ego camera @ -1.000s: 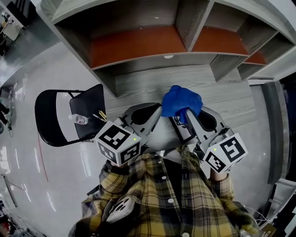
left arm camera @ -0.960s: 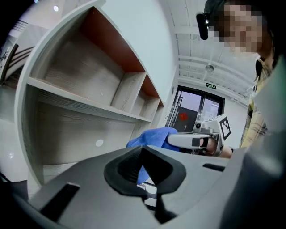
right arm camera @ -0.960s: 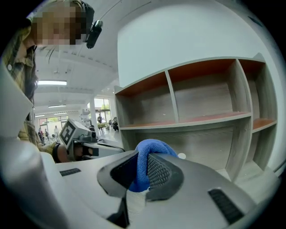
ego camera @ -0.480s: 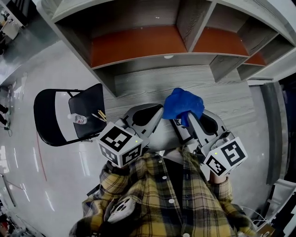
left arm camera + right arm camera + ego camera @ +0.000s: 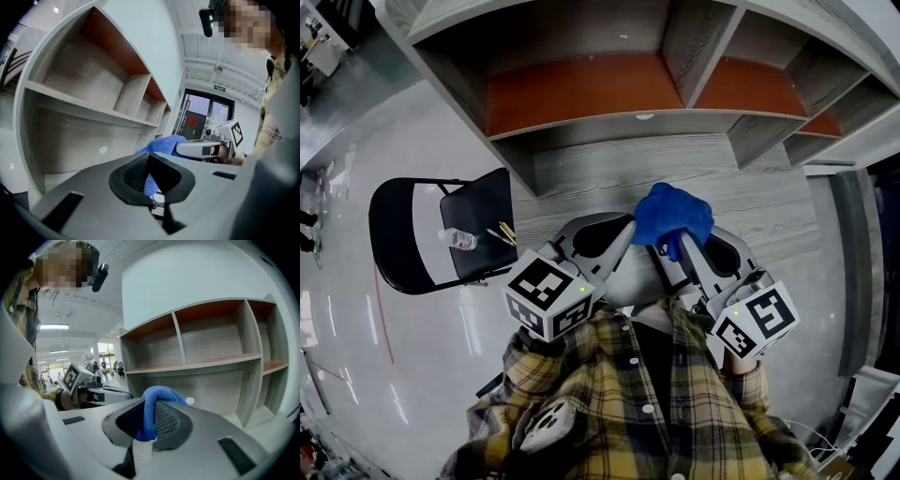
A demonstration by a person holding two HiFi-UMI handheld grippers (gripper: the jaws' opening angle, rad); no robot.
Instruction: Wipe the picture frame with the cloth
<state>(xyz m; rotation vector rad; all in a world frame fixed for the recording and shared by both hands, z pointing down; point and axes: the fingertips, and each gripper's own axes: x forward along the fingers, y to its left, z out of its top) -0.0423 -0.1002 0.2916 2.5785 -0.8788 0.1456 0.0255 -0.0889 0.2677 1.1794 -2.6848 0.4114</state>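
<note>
A blue cloth [image 5: 673,214] bunches over the tips of my right gripper [image 5: 673,240], which is shut on it. In the right gripper view the cloth [image 5: 157,398] is pinched between the two black pads, and a pale ribbed strip hangs below it. My left gripper [image 5: 627,229] sits just to the left, its tips close to the cloth, jaws shut with nothing gripped. In the left gripper view [image 5: 149,162] the cloth [image 5: 161,144] and the right gripper [image 5: 206,148] show beyond the closed pads. No picture frame shows in any view. Both grippers are held in front of the person's plaid shirt [image 5: 647,394].
A grey wooden shelf unit [image 5: 609,150] with red-brown back panels [image 5: 572,89] stands straight ahead, its compartments bare. A black folding chair [image 5: 441,239] at the left carries a small water bottle [image 5: 459,241] and some thin sticks. Glossy pale floor [image 5: 356,328] lies to the left.
</note>
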